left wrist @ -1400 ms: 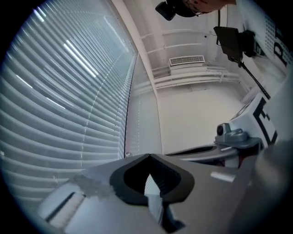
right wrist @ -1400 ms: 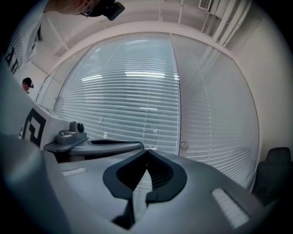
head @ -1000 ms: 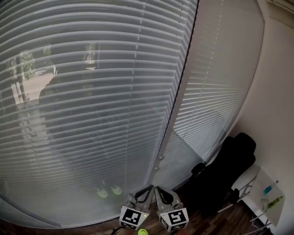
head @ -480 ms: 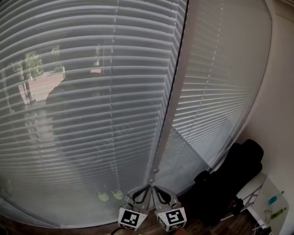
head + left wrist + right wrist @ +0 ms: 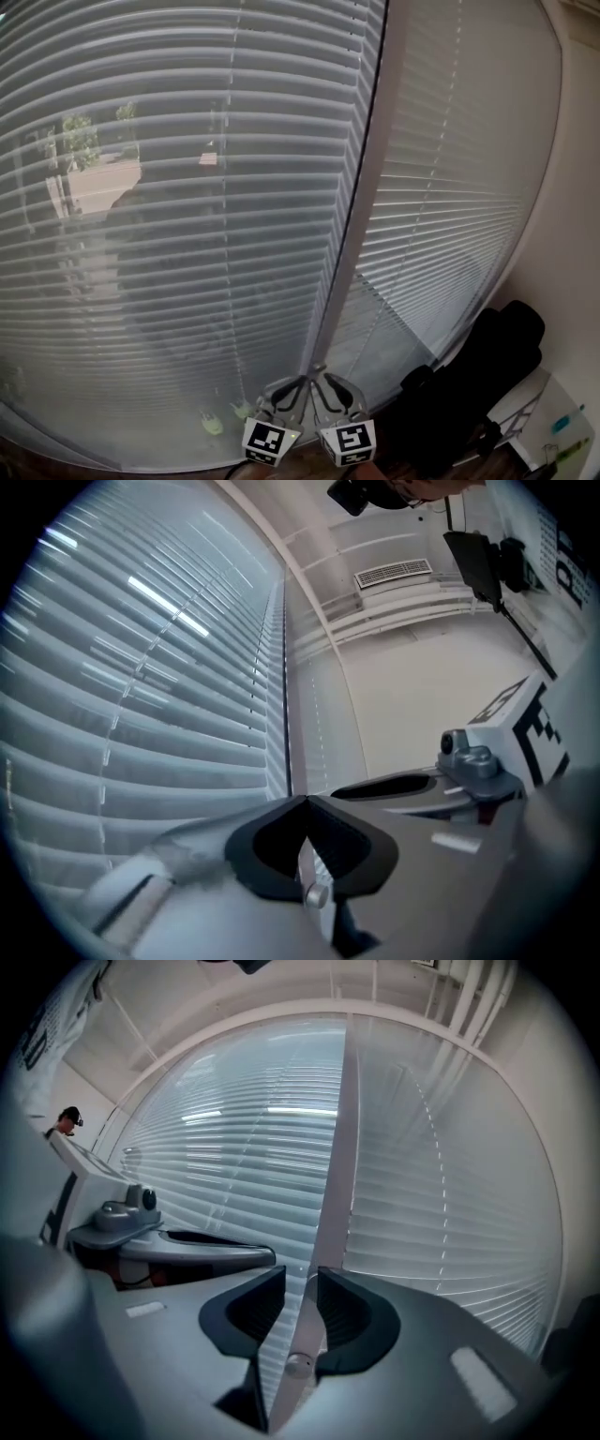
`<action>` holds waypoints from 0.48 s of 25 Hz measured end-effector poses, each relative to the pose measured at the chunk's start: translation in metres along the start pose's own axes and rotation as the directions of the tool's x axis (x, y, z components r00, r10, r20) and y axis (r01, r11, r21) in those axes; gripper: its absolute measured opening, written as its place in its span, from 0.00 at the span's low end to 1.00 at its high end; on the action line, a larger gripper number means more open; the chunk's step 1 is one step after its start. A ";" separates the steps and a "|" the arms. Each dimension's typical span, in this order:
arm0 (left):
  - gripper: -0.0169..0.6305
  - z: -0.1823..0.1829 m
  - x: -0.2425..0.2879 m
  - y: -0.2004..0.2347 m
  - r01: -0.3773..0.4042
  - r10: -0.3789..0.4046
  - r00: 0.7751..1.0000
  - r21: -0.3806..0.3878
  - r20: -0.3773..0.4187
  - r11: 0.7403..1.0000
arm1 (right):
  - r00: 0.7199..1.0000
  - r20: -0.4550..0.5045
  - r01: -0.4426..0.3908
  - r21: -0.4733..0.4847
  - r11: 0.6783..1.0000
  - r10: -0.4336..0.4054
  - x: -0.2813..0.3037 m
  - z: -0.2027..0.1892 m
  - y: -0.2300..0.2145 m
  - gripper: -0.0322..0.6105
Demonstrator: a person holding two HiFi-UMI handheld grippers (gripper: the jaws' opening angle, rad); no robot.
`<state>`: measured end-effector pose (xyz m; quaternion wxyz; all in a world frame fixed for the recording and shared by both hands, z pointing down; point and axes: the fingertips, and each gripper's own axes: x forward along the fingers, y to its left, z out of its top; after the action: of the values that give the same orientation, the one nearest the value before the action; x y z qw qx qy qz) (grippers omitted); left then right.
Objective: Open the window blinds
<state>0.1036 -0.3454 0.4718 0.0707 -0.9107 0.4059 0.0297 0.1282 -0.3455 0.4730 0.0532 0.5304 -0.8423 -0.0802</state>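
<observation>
1. Reading the head view: the white horizontal-slat window blinds (image 5: pixel 187 187) hang fully lowered over both panes. The slats are tilted just enough that the street shows faintly through the left pane. The left gripper (image 5: pixel 292 386) and right gripper (image 5: pixel 326 382) sit side by side at bottom centre. Their tips are at the foot of the pale upright window post (image 5: pixel 361 234) between the two blinds.
2. Left gripper view: the fingertips meet at a point, so the jaws are together. Whether a thin cord is pinched there I cannot tell. The blinds fill the left of this view.
3. Right gripper view: the jaws are apart and opening. A pale upright strip (image 5: pixel 339 1147) runs through the gap and is not squeezed. I cannot tell whether it is the post or a tilt wand.
4. Judgement: the step in hand is getting hold of the blind control, and the blinds are not yet opened. The next move calls for centring the control between the right pads, closing firmly, then twisting or pulling steadily.
</observation>
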 end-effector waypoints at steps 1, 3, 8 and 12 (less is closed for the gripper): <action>0.01 -0.002 0.001 0.003 0.000 0.000 1.000 -0.008 -0.004 1.000 | 1.000 -0.004 0.006 -0.012 1.000 -0.006 0.003 0.000 0.000 0.24; 0.01 -0.005 0.005 0.007 0.001 -0.001 1.000 -0.015 -0.013 1.000 | 1.000 -0.012 0.024 -0.044 0.999 -0.025 0.007 -0.002 -0.002 0.26; 0.01 -0.008 0.008 0.010 0.009 -0.009 1.000 -0.010 -0.015 1.000 | 0.996 -0.042 0.070 -0.150 0.986 -0.077 0.016 -0.007 -0.009 0.32; 0.01 -0.010 0.011 0.010 0.020 -0.020 1.000 -0.013 -0.015 1.000 | 0.994 -0.056 0.076 -0.194 0.978 -0.089 0.024 -0.011 -0.013 0.32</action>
<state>0.1038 -0.3614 0.4793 0.0621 -0.9154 0.3969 0.0247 0.1313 -0.3731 0.4813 0.1278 0.5596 -0.8057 -0.1459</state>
